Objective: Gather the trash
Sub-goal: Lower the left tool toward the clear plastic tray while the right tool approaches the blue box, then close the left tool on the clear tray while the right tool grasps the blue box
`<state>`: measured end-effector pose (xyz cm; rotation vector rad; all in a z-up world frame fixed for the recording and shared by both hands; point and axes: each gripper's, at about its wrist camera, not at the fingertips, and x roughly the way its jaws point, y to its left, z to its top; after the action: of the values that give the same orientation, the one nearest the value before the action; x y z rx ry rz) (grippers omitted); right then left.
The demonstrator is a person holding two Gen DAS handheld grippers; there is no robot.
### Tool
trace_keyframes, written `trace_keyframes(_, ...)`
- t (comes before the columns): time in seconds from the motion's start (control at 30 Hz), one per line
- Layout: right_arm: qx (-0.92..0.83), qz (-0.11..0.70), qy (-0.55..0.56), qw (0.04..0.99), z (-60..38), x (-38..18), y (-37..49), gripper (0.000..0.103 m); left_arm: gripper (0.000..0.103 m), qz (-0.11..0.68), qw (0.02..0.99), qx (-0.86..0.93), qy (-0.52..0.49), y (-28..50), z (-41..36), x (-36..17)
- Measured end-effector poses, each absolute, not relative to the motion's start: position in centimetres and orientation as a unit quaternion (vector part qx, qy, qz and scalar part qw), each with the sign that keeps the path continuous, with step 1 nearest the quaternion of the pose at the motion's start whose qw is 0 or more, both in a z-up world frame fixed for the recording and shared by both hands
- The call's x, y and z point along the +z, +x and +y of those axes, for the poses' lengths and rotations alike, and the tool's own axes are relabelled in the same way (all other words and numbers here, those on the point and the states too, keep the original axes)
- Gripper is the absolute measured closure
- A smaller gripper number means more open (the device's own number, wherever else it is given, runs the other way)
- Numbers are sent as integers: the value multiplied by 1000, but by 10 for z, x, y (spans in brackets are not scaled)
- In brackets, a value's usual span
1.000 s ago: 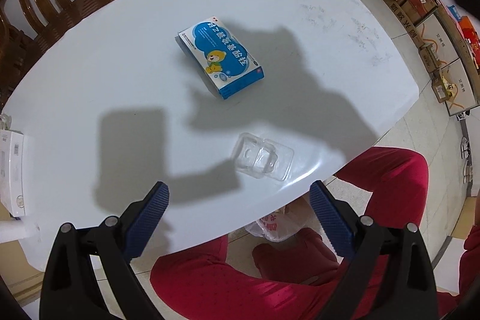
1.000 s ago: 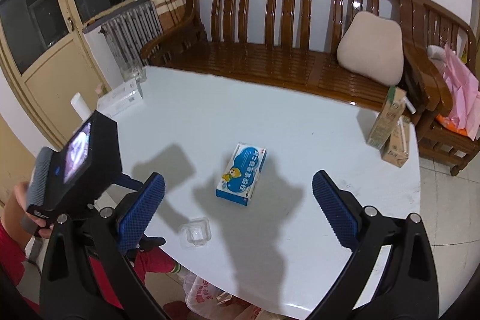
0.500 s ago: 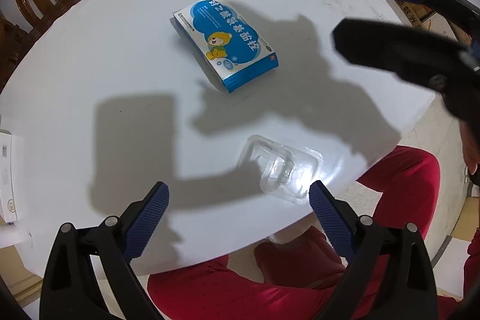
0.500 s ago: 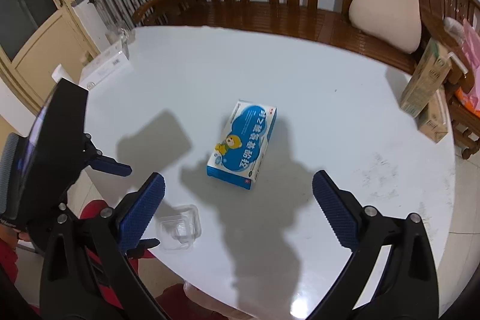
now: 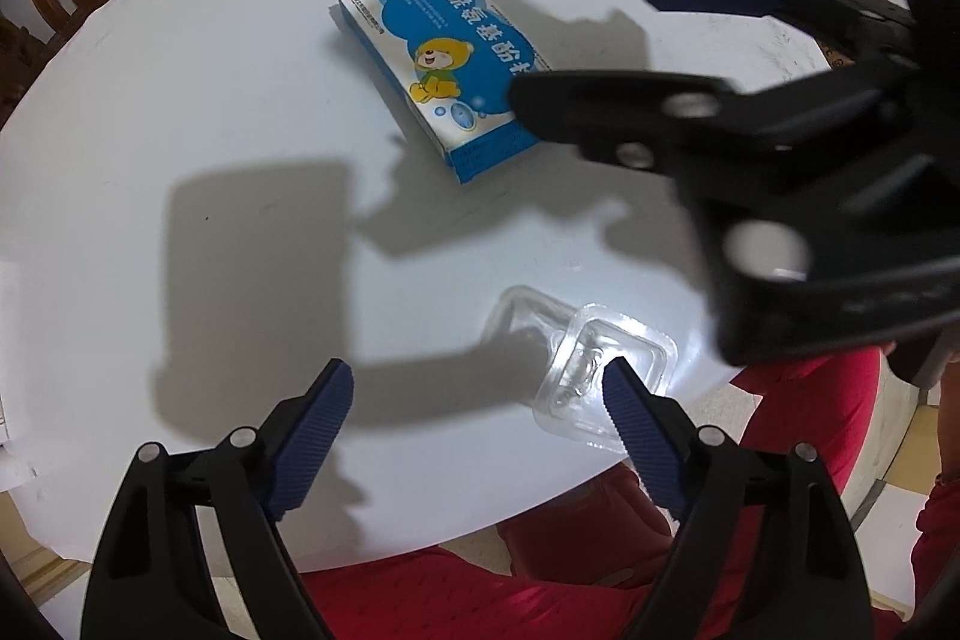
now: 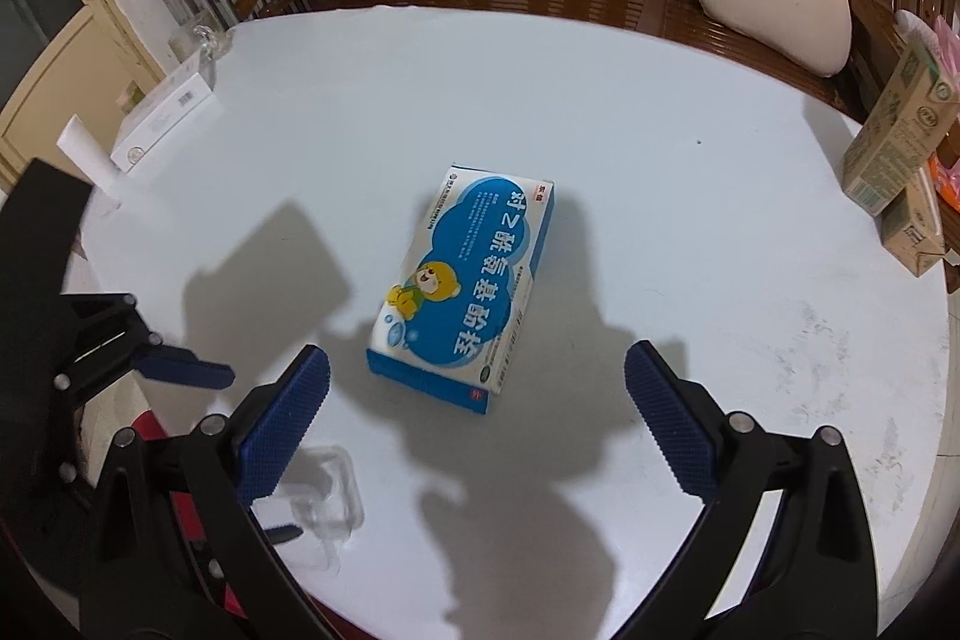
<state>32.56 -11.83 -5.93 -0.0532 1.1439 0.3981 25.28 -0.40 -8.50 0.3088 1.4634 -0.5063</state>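
Both of my hand-held grippers over the trash, nothing gripped yet.

My left hand-held gripper (image 5: 477, 403) is closing, its right pad just beside the clear plastic blister tray (image 5: 591, 373) at the worktop (image 5: 240, 69) edge: light, flimsy, slippery, so I'd pinch its rim. My right hand-held gripper (image 6: 477, 403) is spread, empty, facing the blue medicine box (image 6: 465, 289) mid-worktop: light, stiff card, best held across its 2 long sides.

White round table (image 6: 600, 111). Blue medicine box (image 6: 465, 292) flat near middle. Clear plastic blister tray (image 5: 585, 370) at near edge. Two beige cartons (image 6: 900, 160) at right rim, one upright, one lying. White box (image 6: 162, 123) and white tube (image 6: 90, 163) at left rim
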Motion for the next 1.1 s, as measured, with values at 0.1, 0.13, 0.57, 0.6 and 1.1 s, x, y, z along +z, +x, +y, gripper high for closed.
trace_keyframes(0.1, 187, 538, -32, 821, -113, -67, 328, 7, 29, 660, 704, -227, 131, 255, -3, -88)
trace_keyframes(0.13, 187, 538, -34, 821, -111, -69, 329, 7, 30, 662, 703, -227, 126, 256, -2, -90)
trace_keyframes(0.57, 149, 515, -51, 842, -96, -96, 339, 7, 40, 665, 706, -226, 92, 254, 0, -98)
trace_keyframes(0.6, 148, 515, -48, 843, -97, -97, 339, 7, 41, 664, 708, -225, 90, 253, 0, -97)
trace_keyframes(1.1, 156, 512, -34, 844, -95, -103, 339, 40, 78, 669, 705, -229, 52, 249, 6, -96)
